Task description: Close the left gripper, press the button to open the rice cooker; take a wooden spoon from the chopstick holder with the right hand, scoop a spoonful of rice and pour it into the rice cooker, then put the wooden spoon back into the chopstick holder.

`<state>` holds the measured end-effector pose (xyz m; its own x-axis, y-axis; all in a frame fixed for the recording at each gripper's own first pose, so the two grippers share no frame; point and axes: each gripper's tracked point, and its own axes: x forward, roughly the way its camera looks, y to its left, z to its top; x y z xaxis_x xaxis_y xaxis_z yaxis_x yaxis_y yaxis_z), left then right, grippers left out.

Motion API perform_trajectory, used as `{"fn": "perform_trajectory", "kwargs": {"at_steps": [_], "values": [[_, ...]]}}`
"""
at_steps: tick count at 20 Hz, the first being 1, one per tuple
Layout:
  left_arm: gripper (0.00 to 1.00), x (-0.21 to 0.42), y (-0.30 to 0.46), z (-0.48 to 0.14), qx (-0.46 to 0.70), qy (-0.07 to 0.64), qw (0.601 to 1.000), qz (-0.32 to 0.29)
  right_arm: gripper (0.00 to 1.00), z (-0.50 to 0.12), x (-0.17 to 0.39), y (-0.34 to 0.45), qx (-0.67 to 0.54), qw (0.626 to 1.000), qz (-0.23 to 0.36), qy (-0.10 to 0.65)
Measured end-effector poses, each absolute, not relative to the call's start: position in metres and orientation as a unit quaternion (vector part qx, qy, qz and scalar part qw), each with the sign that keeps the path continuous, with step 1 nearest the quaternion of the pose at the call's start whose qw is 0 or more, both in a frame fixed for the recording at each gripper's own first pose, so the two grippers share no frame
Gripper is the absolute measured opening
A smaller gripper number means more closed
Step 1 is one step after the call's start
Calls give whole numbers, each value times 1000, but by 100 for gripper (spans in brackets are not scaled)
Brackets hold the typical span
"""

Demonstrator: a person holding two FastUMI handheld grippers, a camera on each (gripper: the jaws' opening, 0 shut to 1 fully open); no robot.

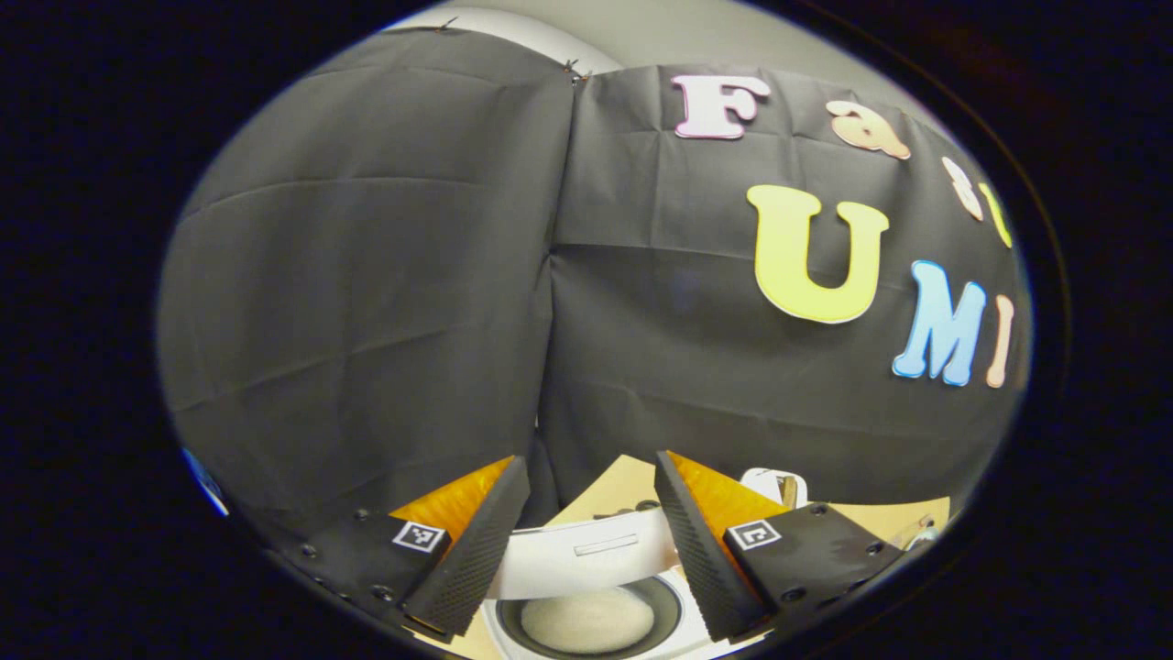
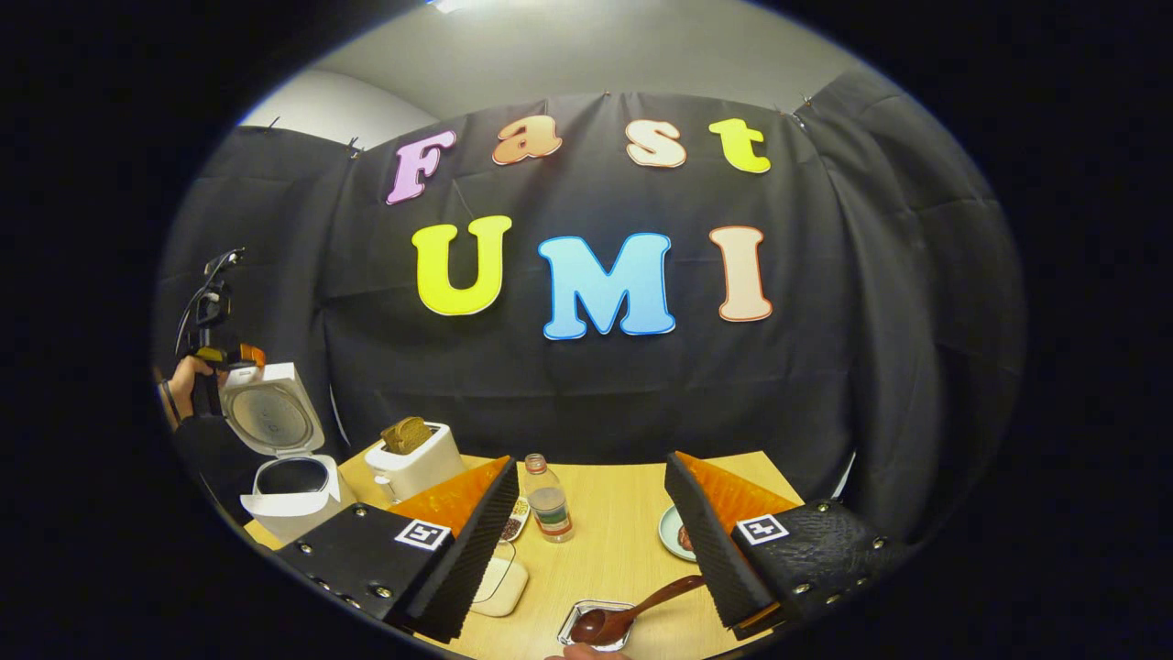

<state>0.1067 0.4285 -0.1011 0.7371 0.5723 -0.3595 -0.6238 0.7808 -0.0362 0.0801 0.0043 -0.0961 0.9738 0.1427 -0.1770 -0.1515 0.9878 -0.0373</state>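
Your left gripper [image 1: 591, 541] hangs released above the open rice cooker [image 1: 586, 619]; your right gripper [image 2: 591, 550], unclenched, has the wooden spoon [image 2: 632, 612] just beside one finger.

Ahead of me the black cloth wall [image 2: 586, 385] hangs creased behind the light wooden table [image 2: 623, 550], its panels wrapping round both sides. Above the cloth's top edge I see a pale grey wall [image 2: 586, 46], brightest by a ceiling light [image 2: 449, 5].
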Motion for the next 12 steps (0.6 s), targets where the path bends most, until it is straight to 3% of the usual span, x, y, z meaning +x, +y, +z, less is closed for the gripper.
{"fn": "perform_trajectory", "kwargs": {"at_steps": [12], "values": [[96, 41, 341, -171, -102, 189, 933, 289, 98, -97, 62, -2, -40, 990, 76, 107]]}}
